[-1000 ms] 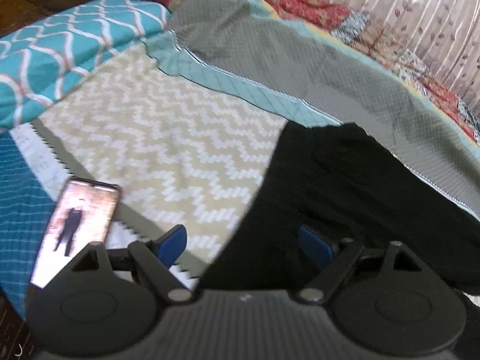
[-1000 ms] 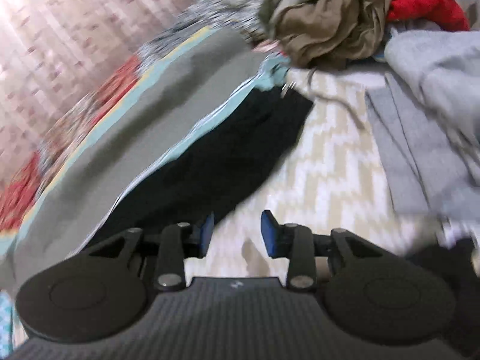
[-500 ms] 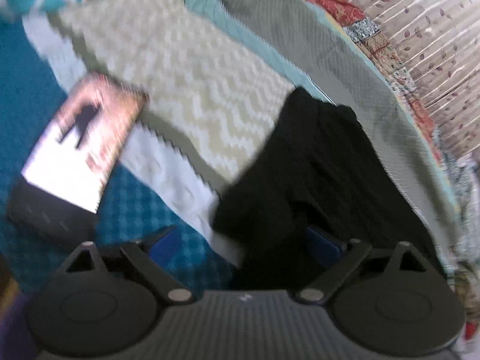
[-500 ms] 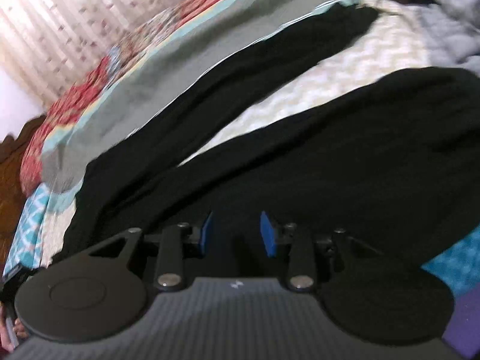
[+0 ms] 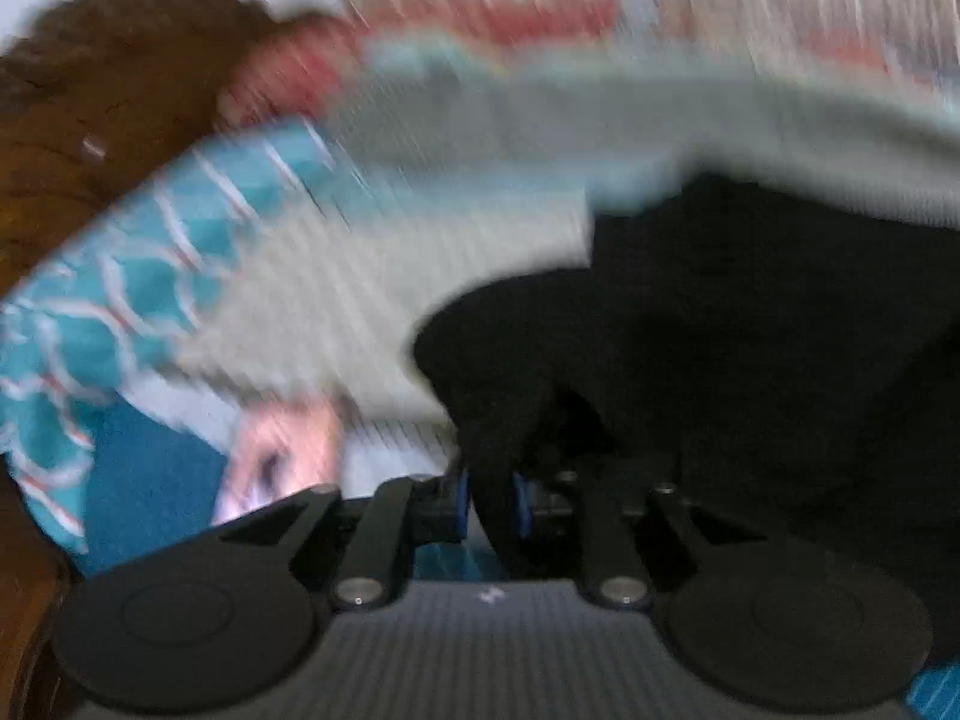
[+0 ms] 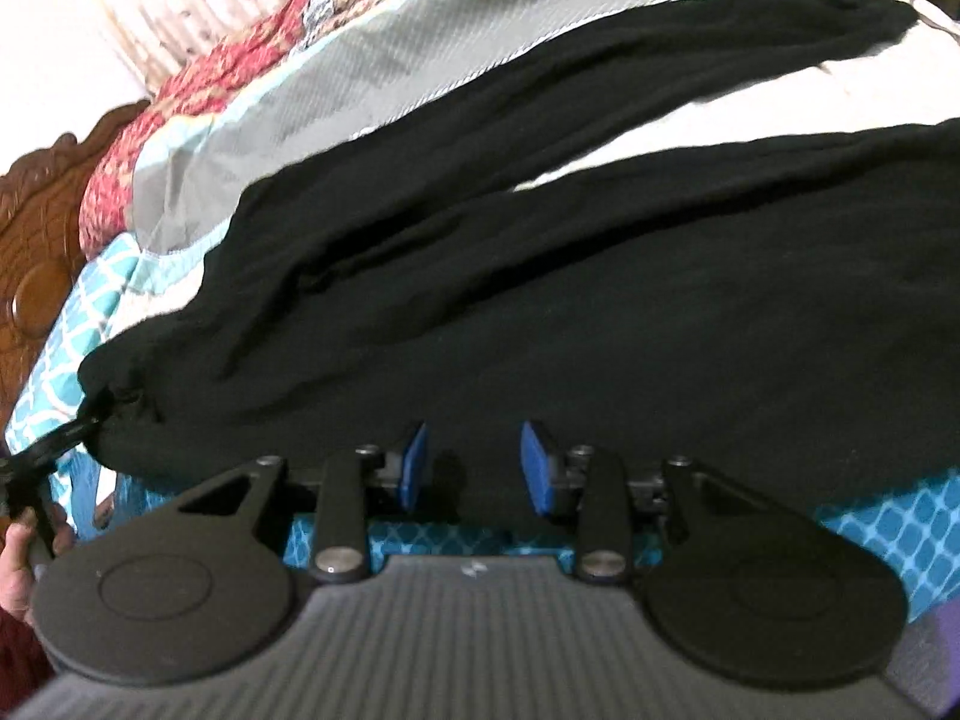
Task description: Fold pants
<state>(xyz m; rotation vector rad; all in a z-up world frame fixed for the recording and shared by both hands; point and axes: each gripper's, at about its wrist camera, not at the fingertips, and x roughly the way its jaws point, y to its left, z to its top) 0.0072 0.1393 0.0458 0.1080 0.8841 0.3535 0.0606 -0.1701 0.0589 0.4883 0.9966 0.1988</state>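
Observation:
Black pants (image 6: 540, 300) lie spread on the bed, both legs running to the far right, waist at the left. My left gripper (image 5: 491, 501) is shut on a bunched corner of the pants' waist (image 5: 498, 432); that view is blurred. The left gripper also shows at the left edge of the right wrist view (image 6: 90, 420), pinching the waist corner. My right gripper (image 6: 474, 465) is open, its blue pads (image 6: 414, 465) astride the near edge of the pants, cloth between them.
A phone with a lit screen (image 5: 282, 456) lies on the teal patterned sheet (image 5: 120, 300) left of the left gripper. A grey quilt (image 6: 390, 60) lies behind the pants. A wooden headboard (image 6: 36, 228) stands at the left.
My left gripper has closed on the pants' waist corner and tilted upward. My right gripper has moved nearer over the pants' near edge and stayed open.

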